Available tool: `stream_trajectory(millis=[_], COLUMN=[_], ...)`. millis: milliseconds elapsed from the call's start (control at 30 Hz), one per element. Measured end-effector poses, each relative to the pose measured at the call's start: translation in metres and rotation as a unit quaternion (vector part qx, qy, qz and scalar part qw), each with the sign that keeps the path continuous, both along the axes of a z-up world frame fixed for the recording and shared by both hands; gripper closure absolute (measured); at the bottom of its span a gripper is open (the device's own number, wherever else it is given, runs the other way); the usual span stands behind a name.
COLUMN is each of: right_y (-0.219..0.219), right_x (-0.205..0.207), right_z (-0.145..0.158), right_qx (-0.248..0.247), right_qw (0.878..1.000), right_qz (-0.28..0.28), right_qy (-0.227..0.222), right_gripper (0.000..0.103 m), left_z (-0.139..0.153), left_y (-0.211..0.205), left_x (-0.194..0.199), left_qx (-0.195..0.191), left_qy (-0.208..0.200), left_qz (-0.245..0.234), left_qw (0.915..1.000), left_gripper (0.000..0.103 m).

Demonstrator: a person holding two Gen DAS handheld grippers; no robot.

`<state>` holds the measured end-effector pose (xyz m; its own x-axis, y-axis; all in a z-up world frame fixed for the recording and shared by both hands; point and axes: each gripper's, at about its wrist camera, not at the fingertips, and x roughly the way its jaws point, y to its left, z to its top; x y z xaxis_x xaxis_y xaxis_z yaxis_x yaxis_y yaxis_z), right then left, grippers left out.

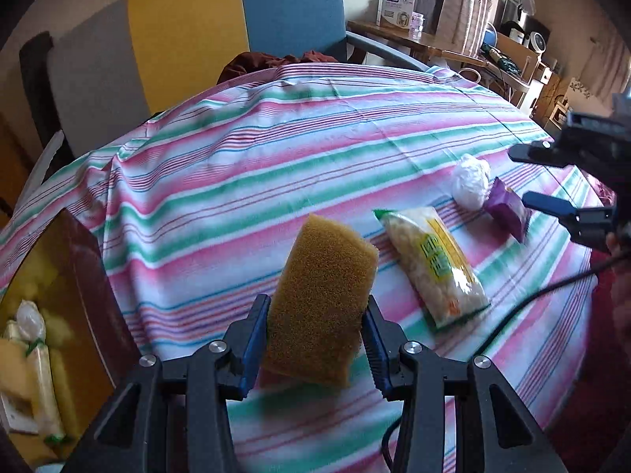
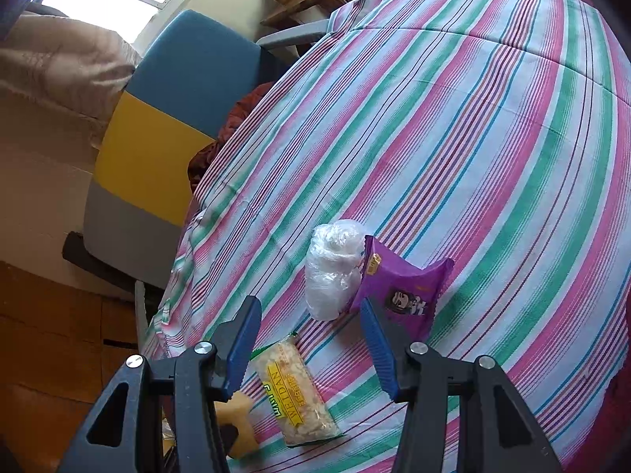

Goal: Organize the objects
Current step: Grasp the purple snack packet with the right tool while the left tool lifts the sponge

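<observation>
My left gripper [image 1: 315, 315] is shut on a yellow-brown sponge [image 1: 323, 299] and holds it above the striped tablecloth [image 1: 236, 181]. On the cloth lie a clear snack packet with a yellow label [image 1: 434, 264], a white crumpled plastic bundle [image 1: 469, 181] and a purple snack packet [image 1: 506, 209]. My right gripper [image 2: 311, 315] is open and empty, above the cloth near the white bundle [image 2: 335, 268], the purple packet [image 2: 406, 295] and the clear packet [image 2: 295, 390]. The right gripper also shows in the left wrist view [image 1: 524, 177].
A brown box [image 1: 47, 299] at the table's left edge holds yellow sponges and packets. A chair with grey, yellow and blue panels [image 1: 189, 39] stands behind the table. A wooden side table with a carton [image 1: 398, 4] is at the back right.
</observation>
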<state>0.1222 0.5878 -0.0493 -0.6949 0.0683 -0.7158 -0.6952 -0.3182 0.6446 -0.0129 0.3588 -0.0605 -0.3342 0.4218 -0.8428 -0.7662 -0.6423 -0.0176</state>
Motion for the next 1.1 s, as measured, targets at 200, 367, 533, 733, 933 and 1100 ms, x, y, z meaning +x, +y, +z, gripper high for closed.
stream_trajectory(millis=[200, 367, 533, 733, 933, 1100], right_y=[-0.011, -0.016, -0.001, -0.001, -0.014, -0.022], right_x=[-0.014, -0.036, -0.039, -0.047, -0.069, -0.075], right_z=[0.007, 0.024, 0.02, 0.001, -0.017, -0.032], right_qx=[0.03, 0.108, 0.174, 0.201, 0.251, 0.256], right_qw=[0.999, 0.979, 0.946, 0.907, 0.866, 0.852], right_qz=[0.033, 0.135, 0.199, 0.282, 0.315, 0.32], right_qy=[-0.032, -0.105, -0.189, -0.24, -0.297, -0.327], right_gripper=[0.05, 0.05, 0.05, 0.05, 0.049, 0.069], left_z=[0.004, 0.003, 0.002, 0.001, 0.0, 0.0], left_y=[-0.015, -0.018, -0.021, -0.025, -0.026, -0.026], left_x=[0.017, 0.011, 0.011, 0.01, 0.01, 0.011], left_qx=[0.004, 0.014, 0.024, 0.032, 0.036, 0.038], left_qy=[0.002, -0.005, -0.01, -0.015, -0.015, -0.011], left_qz=[-0.01, -0.008, -0.004, -0.001, 0.003, 0.004], left_qw=[0.9999, 0.9999, 0.9997, 0.9994, 0.9992, 0.9992], left_gripper=[0.058, 0.058, 0.058, 0.058, 0.058, 0.058])
